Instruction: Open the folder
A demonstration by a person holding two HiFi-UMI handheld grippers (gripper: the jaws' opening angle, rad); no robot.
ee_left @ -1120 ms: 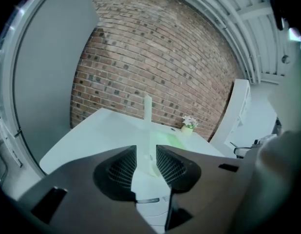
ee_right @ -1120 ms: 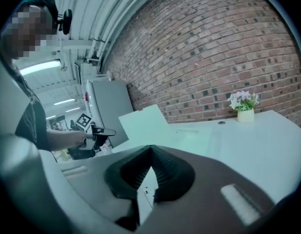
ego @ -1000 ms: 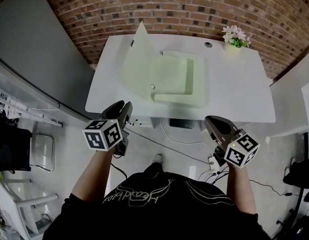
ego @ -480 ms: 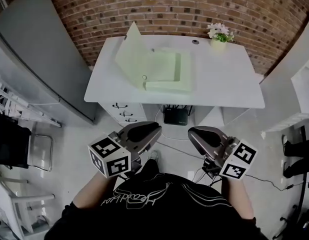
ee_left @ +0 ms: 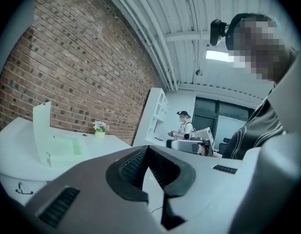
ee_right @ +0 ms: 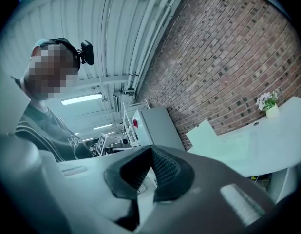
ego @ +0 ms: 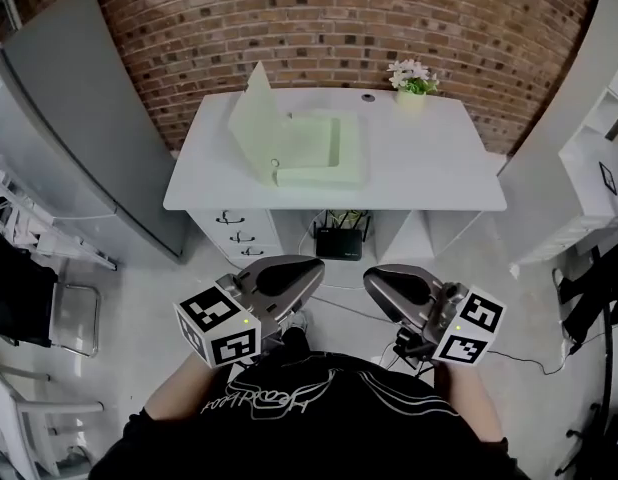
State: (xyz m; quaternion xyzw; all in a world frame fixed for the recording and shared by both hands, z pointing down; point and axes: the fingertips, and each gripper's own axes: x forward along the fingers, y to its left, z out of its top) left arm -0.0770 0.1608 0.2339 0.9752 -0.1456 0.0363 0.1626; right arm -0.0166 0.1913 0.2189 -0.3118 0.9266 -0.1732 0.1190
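Left gripper (ego: 315, 266) just closed, now pressed together on nothing. Right gripper (ego: 370, 279) likewise pinched tight and empty. Both held close to the chest, tips angled toward each other, well apart from the white desk (ego: 429, 168). Out on the desk: the green folder (ego: 309, 153), lying open, left cover standing upright. Small flowerpot (ego: 410, 80) at the back edge by the brick wall (ego: 339, 28).

The folder (ego: 304, 153) is laid on the tabletop's (ego: 429, 168) left half; the flower pot (ego: 410, 80) is set behind it, to the right.
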